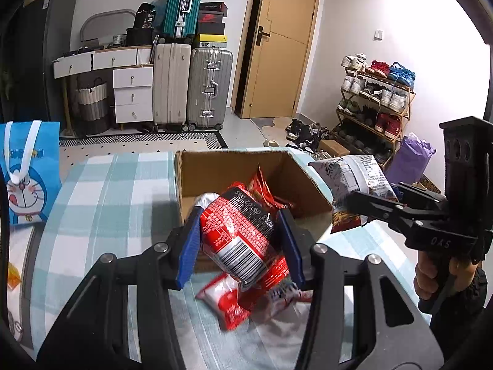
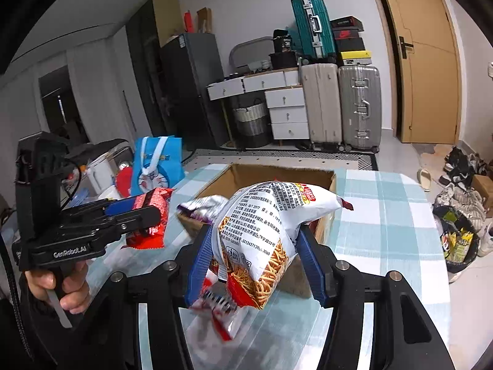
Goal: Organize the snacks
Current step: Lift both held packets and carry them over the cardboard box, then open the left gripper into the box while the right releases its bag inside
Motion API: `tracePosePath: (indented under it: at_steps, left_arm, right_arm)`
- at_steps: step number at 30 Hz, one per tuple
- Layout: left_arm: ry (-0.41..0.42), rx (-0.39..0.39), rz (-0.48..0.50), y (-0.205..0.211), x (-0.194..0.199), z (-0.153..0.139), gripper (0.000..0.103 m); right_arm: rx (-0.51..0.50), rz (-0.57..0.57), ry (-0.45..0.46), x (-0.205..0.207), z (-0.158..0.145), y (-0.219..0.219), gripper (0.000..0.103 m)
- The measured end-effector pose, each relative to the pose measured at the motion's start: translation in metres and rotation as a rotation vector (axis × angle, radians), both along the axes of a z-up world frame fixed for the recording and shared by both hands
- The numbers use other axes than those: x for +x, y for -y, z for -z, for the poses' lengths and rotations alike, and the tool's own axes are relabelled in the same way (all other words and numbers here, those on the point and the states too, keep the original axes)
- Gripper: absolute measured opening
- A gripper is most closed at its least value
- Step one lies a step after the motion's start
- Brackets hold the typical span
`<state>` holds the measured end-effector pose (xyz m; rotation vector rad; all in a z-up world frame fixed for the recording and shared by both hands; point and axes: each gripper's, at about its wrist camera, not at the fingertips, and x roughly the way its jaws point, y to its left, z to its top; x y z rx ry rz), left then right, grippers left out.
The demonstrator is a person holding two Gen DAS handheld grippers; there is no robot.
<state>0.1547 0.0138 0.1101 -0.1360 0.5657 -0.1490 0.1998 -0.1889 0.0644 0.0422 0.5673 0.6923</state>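
Observation:
My left gripper (image 1: 238,234) is shut on a red snack packet (image 1: 240,237) with a barcode, held just in front of the open cardboard box (image 1: 311,197). Red packets (image 1: 265,191) lie inside the box. In the right wrist view my right gripper (image 2: 255,262) is shut on a white noodle-snack bag (image 2: 268,234), raised near the box (image 2: 326,182). The same bag (image 1: 354,178) shows at the right of the left wrist view, and the left gripper (image 2: 148,215) with its red packet (image 2: 154,212) shows at the left of the right wrist view. Another red-and-white packet (image 1: 234,302) lies on the table below.
A checked blue-and-white cloth (image 1: 107,191) covers the table. A blue cartoon gift bag (image 1: 27,169) stands at its left. Behind are suitcases (image 1: 191,86), white drawers, a wooden door and a shoe rack (image 1: 372,104). A bin (image 2: 459,240) sits on the floor to the right.

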Motion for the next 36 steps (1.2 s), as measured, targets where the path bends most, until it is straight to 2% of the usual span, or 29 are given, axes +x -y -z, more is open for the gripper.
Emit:
tracePosePath:
  at_steps: [7,15,29,36]
  left_arm:
    - [-0.002,0.026,-0.027,0.0,0.032,-0.007,0.046]
    - [-0.019,0.048,-0.022,0.005,0.067,-0.003,0.046]
    - [-0.056,0.072,-0.026,0.013,0.115,0.034,0.046]
    - [-0.079,0.086,-0.032,0.013,0.132,0.048,0.041]
  right_arm:
    - [-0.02,0.006,0.001,0.025,-0.009,-0.011,0.055]
    - [-0.091,0.032,-0.004,0.047,0.001,-0.024,0.055]
    - [-0.188,0.103,0.017,0.07,0.023,-0.038,0.056]
    - [-0.32,0.129,0.083,0.071,0.035,-0.061,0.056]
